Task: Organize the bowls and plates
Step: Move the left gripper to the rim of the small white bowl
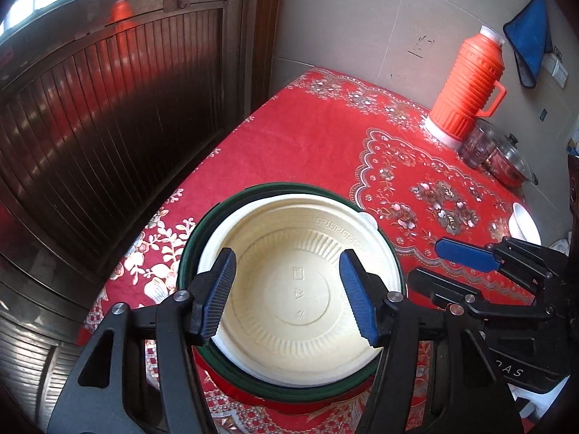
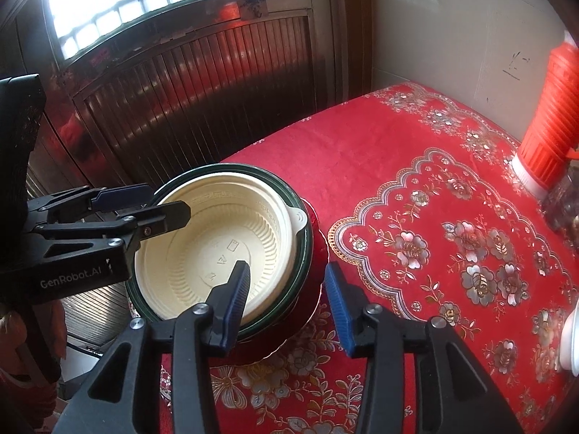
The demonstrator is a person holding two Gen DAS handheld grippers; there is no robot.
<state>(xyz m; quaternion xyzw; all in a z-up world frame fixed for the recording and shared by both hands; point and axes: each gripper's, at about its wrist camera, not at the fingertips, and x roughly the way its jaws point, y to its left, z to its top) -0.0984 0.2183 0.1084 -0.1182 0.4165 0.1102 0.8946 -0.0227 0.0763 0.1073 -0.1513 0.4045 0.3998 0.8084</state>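
Observation:
A cream disposable bowl [image 1: 300, 289] sits inside a dark green bowl [image 1: 188, 253], which rests on a red plate [image 1: 239, 394] near the table's left edge. My left gripper [image 1: 287, 296] is open and empty, hovering over the cream bowl. My right gripper [image 2: 286, 300] is open and empty, its jaws on either side of the stack's right rim; it shows at the right of the left wrist view [image 1: 452, 264]. The stack also shows in the right wrist view: cream bowl [image 2: 217, 253], green bowl [image 2: 302, 253], red plate [image 2: 318, 242]. The left gripper [image 2: 144, 206] shows there over the bowl's left side.
A red floral tablecloth [image 1: 311, 152] covers the table. An orange thermos [image 1: 466, 86], a glass jar [image 1: 477, 143] and a lidded pot [image 1: 510, 162] stand at the back right by the wall. A white bowl [image 1: 524, 224] sits at the right. A dark slatted door [image 1: 108, 115] is left of the table.

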